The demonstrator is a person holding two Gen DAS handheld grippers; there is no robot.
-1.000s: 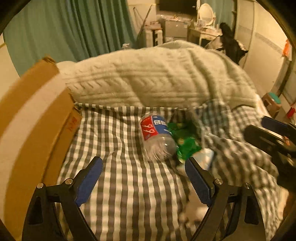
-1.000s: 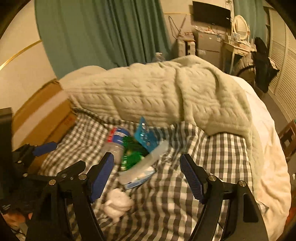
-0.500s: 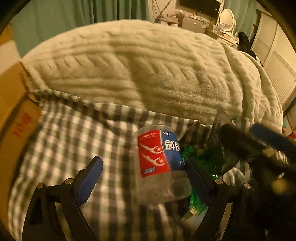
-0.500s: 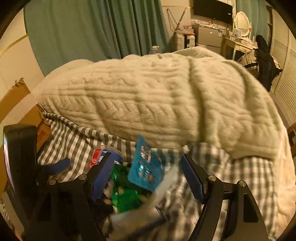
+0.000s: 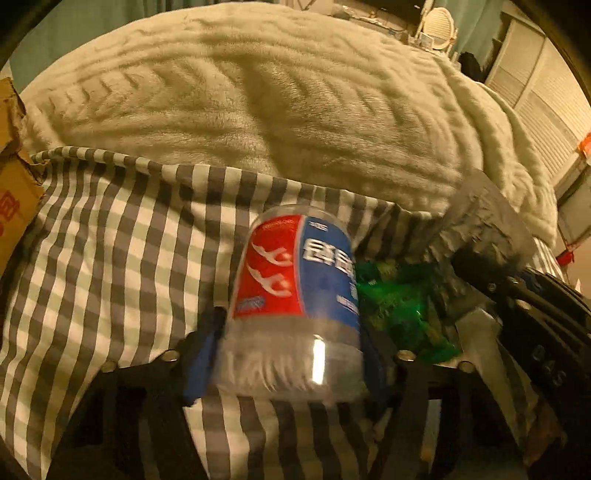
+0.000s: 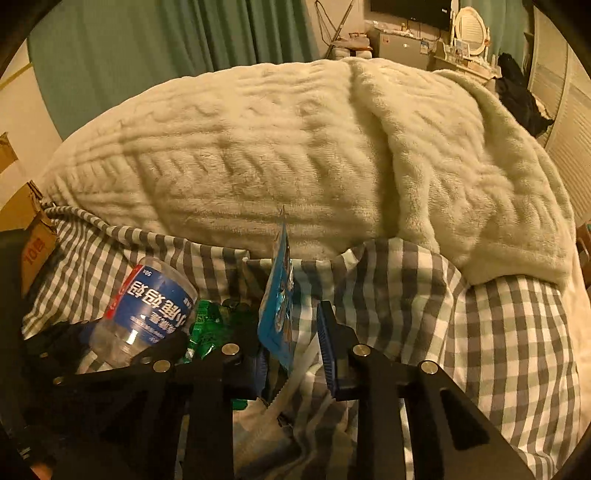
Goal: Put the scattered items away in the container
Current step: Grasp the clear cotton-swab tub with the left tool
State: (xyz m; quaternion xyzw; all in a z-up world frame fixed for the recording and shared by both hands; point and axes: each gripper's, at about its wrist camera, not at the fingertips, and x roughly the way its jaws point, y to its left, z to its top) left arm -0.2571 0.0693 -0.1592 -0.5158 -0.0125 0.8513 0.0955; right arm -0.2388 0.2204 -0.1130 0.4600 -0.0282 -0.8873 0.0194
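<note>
A clear plastic bottle (image 5: 295, 295) with a red and blue label lies on the checked sheet. My left gripper (image 5: 291, 354) is shut on its clear end, one finger on each side. The bottle also shows in the right wrist view (image 6: 147, 310). A green wrapper (image 5: 402, 310) lies just right of it, also seen in the right wrist view (image 6: 210, 325). A blue packet (image 6: 279, 295) stands on edge between the fingers of my right gripper (image 6: 291, 350). The jaws are narrowed around it, with a gap still showing on the right side. The cardboard box (image 5: 11, 192) is at the far left.
A thick cream knitted blanket (image 6: 295, 155) is heaped behind the items. The grey checked sheet (image 5: 110, 258) is rumpled around them. Green curtains (image 6: 166, 40) and a dresser with a mirror (image 6: 469, 26) stand at the back. The right tool's body (image 5: 535, 317) crowds the left view's right side.
Both grippers moved forward and down into the pile. The left jaws closed on the bottle. The right jaws narrowed around the blue packet.
</note>
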